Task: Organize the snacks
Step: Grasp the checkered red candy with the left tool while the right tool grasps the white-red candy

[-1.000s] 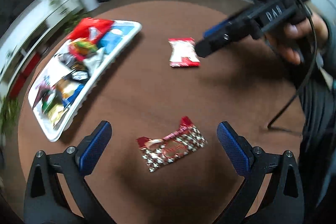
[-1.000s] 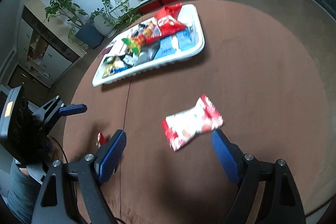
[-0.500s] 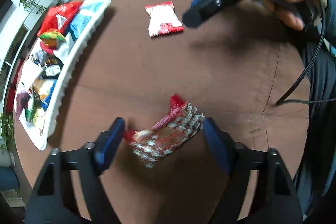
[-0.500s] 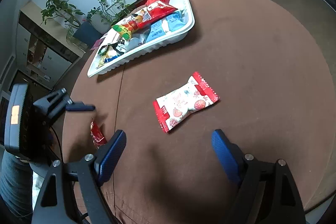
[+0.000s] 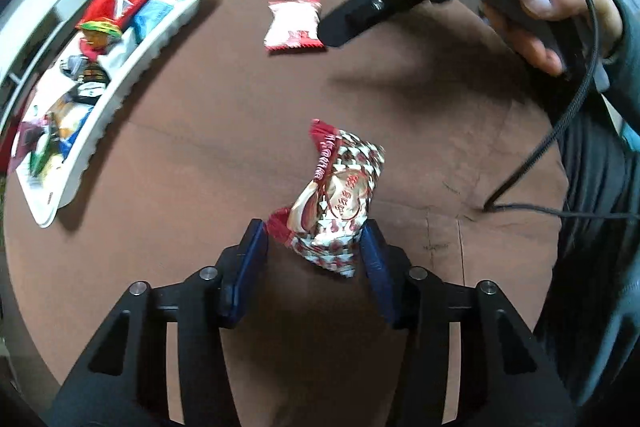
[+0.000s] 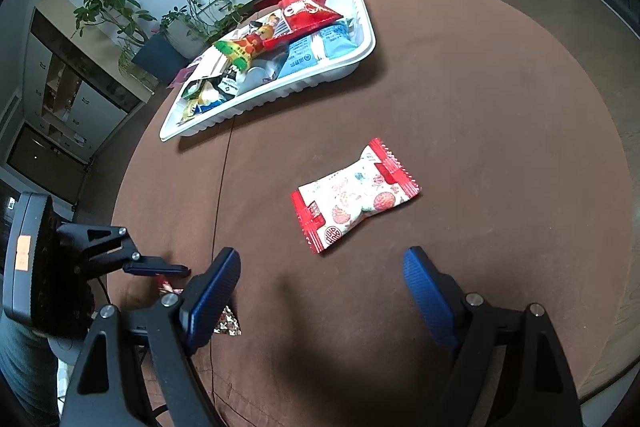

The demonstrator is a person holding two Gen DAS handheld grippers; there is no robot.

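While the round brown-clothed bench (image 6: 500, 99) still carries two loose snacks and the one long white ribbed plastic tray (image 6: 362, 55) already holds a heap I cannot count exactly, I should finish the pinch before lifting. My left hand-held gripper (image 5: 314, 251) has just been closing, its blue pads now against the crumpled red-and-white checked foil candy wrapper (image 5: 340, 195). My right hand-held gripper (image 6: 320, 287) stands wide and empty, near the flat white-and-red printed snack packet (image 6: 354, 197).
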